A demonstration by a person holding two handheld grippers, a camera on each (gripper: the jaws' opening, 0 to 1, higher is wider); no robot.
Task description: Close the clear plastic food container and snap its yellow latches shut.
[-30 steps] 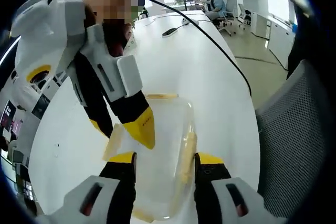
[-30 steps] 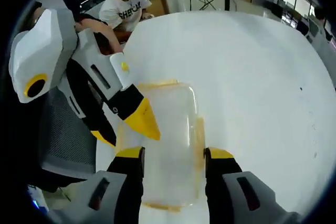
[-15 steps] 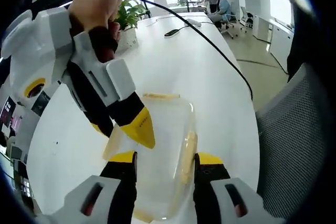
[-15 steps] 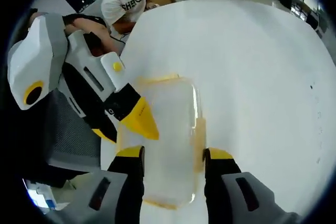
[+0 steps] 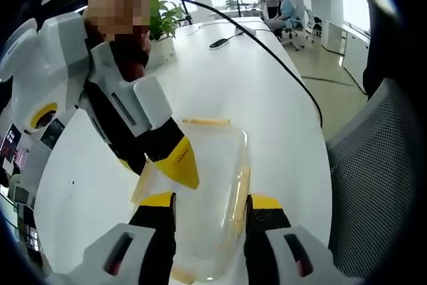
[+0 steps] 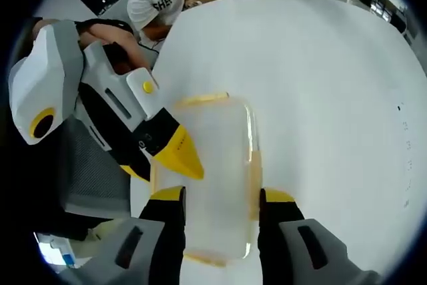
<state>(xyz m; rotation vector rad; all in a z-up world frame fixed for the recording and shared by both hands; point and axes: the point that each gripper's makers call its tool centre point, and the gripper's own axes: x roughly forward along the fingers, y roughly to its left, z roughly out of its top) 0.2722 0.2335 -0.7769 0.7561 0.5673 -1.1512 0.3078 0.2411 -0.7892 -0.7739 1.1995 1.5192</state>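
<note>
Lid's on the clear container on the white table, both grippers, left & right, jaws parted astride it, gripping nothing; yellow latches look unsnapped, can't be sure, so latching's prob. left.

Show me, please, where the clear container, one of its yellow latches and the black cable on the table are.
clear container [image 6: 217, 165], right gripper view, middle of its lid.
yellow latch [image 5: 206, 122], left gripper view, the strip along the far edge.
black cable [image 5: 280, 65], left gripper view, mid-run across the white table.
</note>
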